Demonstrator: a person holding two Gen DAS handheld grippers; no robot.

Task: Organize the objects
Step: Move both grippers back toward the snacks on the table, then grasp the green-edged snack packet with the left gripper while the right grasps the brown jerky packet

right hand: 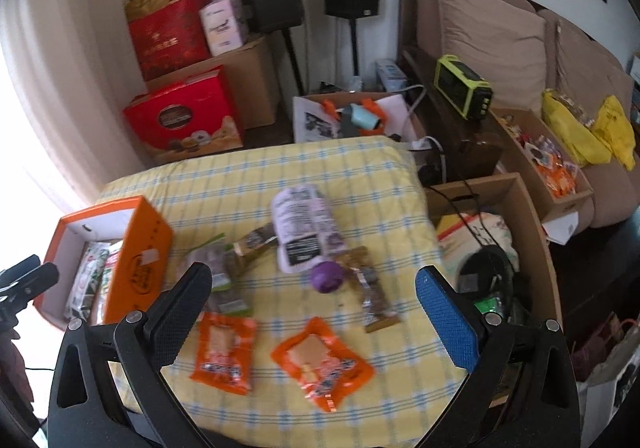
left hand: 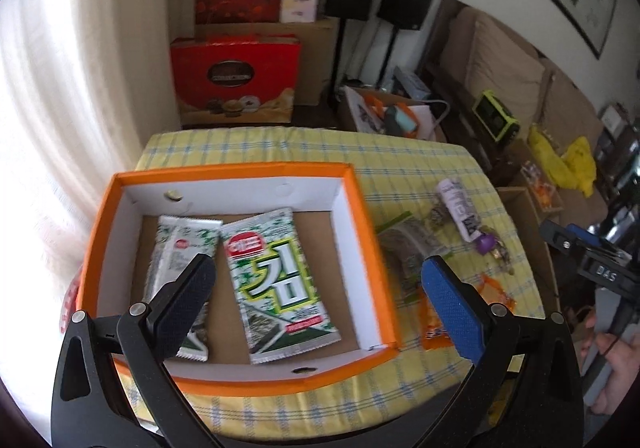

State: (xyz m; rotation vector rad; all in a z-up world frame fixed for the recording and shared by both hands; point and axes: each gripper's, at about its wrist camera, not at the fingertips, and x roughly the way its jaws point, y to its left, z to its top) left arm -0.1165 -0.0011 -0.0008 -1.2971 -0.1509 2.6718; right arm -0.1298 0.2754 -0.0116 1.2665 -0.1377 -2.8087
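Snacks (right hand: pixel 320 362) litter tablecloth (right hand: pixel 248 184) beside orange box (left hand: pixel 368 240); both tongs empty.

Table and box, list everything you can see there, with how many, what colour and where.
Orange box: one, white inside, table's left.
Seaweed packets: two, green-white, flat in the box.
Orange snack packets: two, near table edge.
Lilac pouch: one, table centre.
Purple ball: one, below the pouch.
Checked tablecloth: one, yellow-blue.
Left hand-held gripper: open, over the box.
Right hand-held gripper: open, over the packets.
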